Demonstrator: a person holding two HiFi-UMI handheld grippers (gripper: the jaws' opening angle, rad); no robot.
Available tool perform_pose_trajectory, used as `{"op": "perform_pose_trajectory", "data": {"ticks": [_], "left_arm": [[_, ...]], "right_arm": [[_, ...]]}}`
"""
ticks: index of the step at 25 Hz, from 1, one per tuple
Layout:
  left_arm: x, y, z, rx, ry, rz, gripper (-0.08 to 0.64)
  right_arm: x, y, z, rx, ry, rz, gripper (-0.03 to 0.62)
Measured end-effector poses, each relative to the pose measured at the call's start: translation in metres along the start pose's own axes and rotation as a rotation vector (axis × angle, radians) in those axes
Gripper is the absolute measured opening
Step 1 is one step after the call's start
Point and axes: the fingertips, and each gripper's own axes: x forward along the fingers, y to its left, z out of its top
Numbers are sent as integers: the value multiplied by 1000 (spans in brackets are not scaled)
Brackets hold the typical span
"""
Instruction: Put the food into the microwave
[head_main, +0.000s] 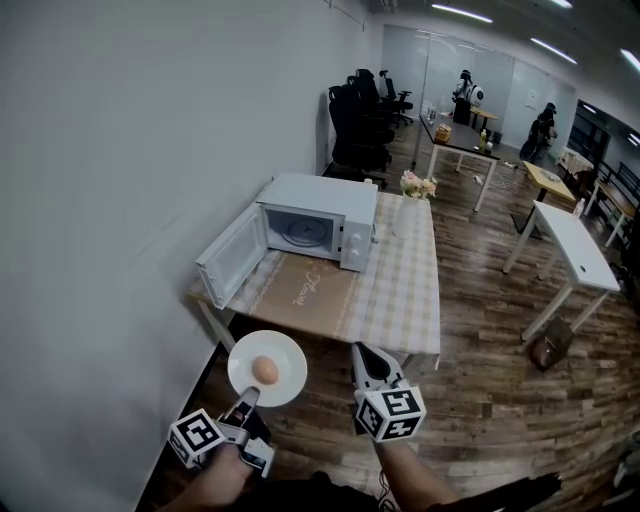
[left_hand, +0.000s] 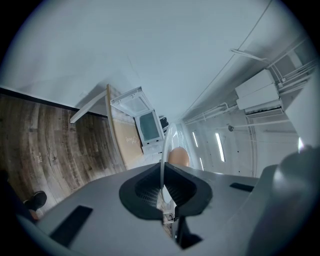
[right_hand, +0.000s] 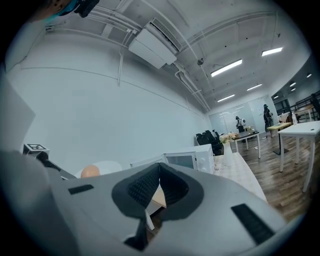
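On the table (head_main: 400, 290) the open microwave (head_main: 320, 225) is set. Well short of it, a plate (head_main: 288, 385) bearing the egg (head_main: 265, 371) is clamped level in the left gripper (head_main: 246, 398), likely against rolling; the right gripper (head_main: 361, 352) is held closed, empty.

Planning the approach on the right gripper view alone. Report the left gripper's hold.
Observer: The left gripper is shut on the rim of the round white plate.
Operator: Give the food's position.
Observer: The smooth brown egg lies near the plate's middle.
Operator: Report the microwave door.
Observer: The door of the boxy white microwave stands wide open at its left side.
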Motion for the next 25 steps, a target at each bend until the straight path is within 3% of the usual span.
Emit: {"op": "perform_pose_trajectory", "data": {"ticks": [11, 25], "left_arm": [[9, 0, -7, 0, -18, 31, 17], [51, 11, 38, -9, 20, -6, 17]], "right_arm": [[3, -17, 4, -1, -17, 6, 8], [59, -12, 12, -29, -10, -31, 9]]}}
